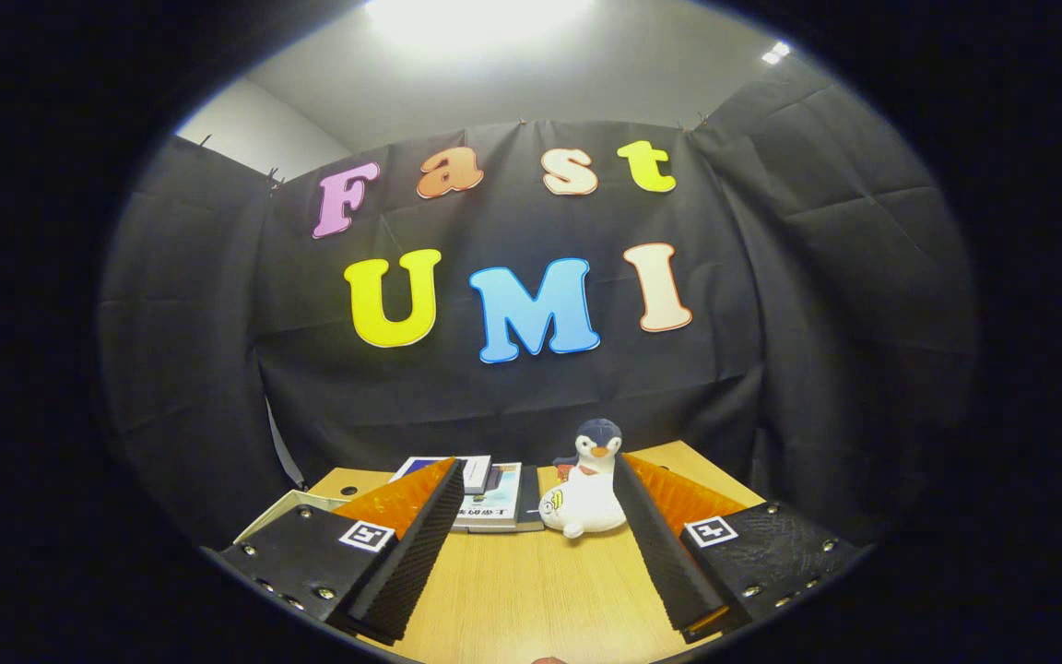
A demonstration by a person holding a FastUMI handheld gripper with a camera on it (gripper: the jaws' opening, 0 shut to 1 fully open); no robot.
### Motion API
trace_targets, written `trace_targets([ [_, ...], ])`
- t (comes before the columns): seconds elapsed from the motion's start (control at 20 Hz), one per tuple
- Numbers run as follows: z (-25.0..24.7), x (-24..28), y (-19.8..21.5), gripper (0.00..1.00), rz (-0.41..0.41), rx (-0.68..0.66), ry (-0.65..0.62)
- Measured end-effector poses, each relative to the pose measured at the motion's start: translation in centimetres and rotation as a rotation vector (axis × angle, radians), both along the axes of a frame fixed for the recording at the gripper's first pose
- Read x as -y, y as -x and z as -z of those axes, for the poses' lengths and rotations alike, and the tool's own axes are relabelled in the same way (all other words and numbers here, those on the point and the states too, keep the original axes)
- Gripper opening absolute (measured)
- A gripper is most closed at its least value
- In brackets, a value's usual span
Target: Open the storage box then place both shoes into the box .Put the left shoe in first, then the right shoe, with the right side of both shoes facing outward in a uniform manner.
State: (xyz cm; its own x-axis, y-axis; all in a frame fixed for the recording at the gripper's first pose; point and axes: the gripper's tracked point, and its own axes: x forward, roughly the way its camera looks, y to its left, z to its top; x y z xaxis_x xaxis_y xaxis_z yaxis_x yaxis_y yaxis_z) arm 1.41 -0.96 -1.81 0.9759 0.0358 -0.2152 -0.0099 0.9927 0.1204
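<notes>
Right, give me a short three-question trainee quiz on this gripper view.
1. True or false: the gripper is shut on the penguin plush toy.
2. Multiple choice: what lies beyond the left finger on the wooden table? A) a stack of books B) a kettle C) a plate
3. Fill in: the penguin sits just ahead of the ____ finger's tip.

Key:
1. False: the fingers stand apart with bare table between them.
2. A: the stack of books.
3. Right: it sits beside the right finger.
</notes>
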Motion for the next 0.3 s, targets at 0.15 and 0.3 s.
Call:
trace_targets([
  [0.15,-0.25,0.28,0.01,0.99,-0.007,0.011,0.012],
  [0.3,-0.57,0.02,-0.09,0.99,-0.015,0.024,0.032],
])
